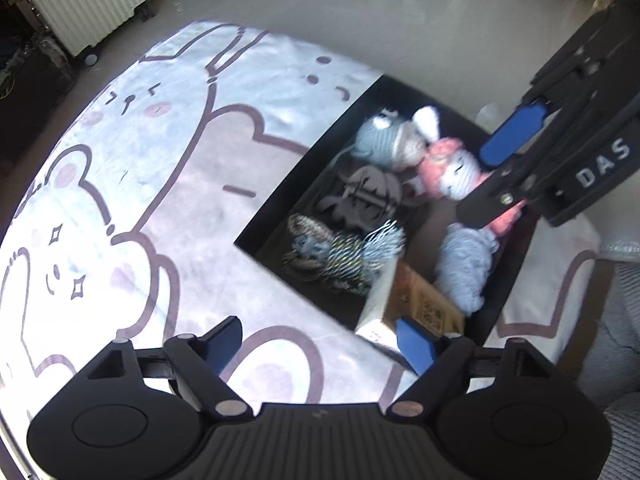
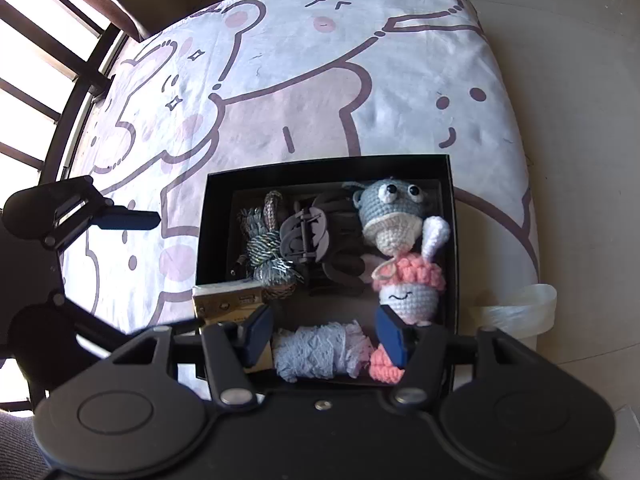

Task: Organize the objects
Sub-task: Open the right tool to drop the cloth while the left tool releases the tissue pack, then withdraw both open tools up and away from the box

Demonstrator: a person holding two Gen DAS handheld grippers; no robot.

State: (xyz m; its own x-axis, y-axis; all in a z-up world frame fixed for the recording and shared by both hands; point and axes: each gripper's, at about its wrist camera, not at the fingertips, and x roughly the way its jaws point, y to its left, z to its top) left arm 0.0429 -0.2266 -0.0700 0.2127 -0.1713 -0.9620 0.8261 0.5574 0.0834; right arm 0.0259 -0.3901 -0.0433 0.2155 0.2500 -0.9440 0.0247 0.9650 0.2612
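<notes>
**A:** ok so going left to right from where I'm standing: the left gripper (image 1: 324,346) is hanging over the cartoon-bear tablecloth (image 1: 192,216), just off the corner of the black box (image 2: 450,240). Its fingers are standing apart with only cloth between them, so it's carrying nothing. Probably just keeping out of the way.

**B:** and the box is where all the stuff is ending up?

**A:** yeah, everything's sitting inside it. On the left there's a striped rope tassel (image 2: 268,258), with a dark claw hair clip (image 2: 306,236) right beside it and a small gold-brown carton (image 2: 228,300) wedged in the near left corner. The blue-grey lace roll (image 2: 316,350) is lying along the near wall. On the right side a grey crochet critter with googly eyes (image 2: 390,210) is lying head to head with a pink-haired crochet doll (image 2: 408,288), packed tight, I'm guessing so it all fits.

**B:** what's the right one doing?

**A:** the right gripper (image 2: 326,334) is pointing down into the near end of the box, fingers apart and straddling the lace roll. Not pressing on it as far as I can tell.
</notes>
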